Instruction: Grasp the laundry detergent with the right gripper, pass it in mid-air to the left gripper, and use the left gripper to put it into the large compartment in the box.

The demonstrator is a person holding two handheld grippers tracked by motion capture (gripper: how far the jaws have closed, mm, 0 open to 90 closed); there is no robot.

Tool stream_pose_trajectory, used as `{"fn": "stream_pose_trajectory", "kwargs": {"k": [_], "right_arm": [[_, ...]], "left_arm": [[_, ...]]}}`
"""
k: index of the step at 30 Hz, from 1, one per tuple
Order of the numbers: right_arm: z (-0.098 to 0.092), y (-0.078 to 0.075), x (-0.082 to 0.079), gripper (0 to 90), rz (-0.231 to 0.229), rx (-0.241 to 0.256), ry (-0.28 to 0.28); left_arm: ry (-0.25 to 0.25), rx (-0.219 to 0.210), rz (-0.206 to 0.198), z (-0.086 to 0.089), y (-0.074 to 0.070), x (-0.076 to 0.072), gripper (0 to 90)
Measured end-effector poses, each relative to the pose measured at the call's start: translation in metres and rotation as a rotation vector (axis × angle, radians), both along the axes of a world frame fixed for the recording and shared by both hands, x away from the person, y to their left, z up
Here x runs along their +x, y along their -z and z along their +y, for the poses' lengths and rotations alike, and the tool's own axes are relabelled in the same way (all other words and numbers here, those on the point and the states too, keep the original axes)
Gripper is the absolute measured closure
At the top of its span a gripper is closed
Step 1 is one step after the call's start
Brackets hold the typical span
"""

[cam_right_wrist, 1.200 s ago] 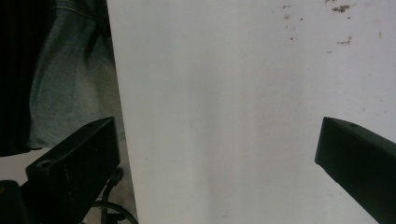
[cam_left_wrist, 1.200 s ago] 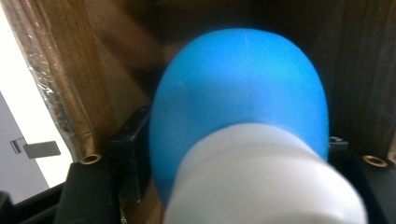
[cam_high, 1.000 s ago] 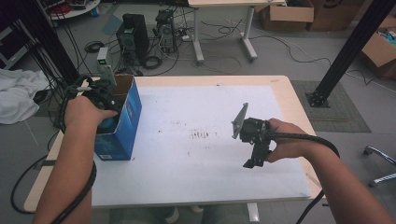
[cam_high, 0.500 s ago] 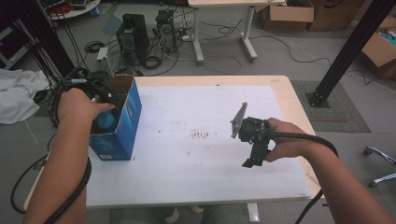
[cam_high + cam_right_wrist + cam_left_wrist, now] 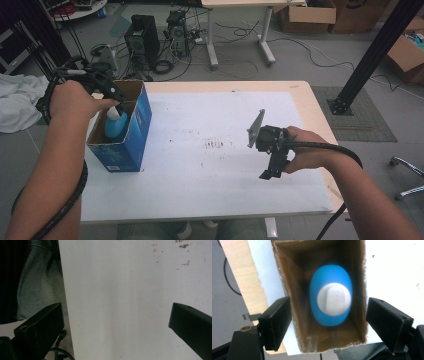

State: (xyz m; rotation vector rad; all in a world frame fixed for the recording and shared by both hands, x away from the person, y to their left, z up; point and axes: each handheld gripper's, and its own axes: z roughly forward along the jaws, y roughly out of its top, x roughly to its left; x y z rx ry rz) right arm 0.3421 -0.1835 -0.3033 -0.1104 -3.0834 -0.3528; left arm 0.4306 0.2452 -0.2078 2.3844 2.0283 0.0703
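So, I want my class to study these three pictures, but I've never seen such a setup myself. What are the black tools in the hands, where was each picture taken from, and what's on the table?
A person sits at a white-topped table and holds a hand-operated two-jaw gripper in each hand; there is no robot arm.

The high view looks down from above the person. The other two pictures come from small cameras riding on the grippers, looking along their black jaws.

The left gripper hangs over an open blue cardboard box standing on the table's left side. Its own view looks straight down into the box at a blue bottle with a white cap. Its jaws are open on either side of the box; nothing is held.

The right gripper hovers over bare tabletop, jaws open and empty.
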Motion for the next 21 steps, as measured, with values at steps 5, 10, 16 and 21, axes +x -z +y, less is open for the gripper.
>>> {"fn": "stream_pose_trajectory", "kwargs": {"k": [5,10,16,21], "right_arm": [[0.000,-0.002,0.000,0.0,-0.002,0.001,0.003],[0.001,-0.002,0.000,0.0,0.001,-0.005,0.004],[0.000,-0.003,0.000,0.0,0.003,-0.001,0.009],[0.000,-0.003,0.000,0.0,0.004,-0.004,0.011]], "left_arm": [[0.037,-0.001,-0.008,-0.006,-0.014,-0.001,17.0],[0.080,-0.024,-0.014,-0.013,-0.026,-0.001,11.7],[0.120,-0.031,-0.026,-0.024,-0.038,-0.002,8.4],[0.159,-0.041,-0.015,-0.035,-0.041,-0.002,7.2]]}}
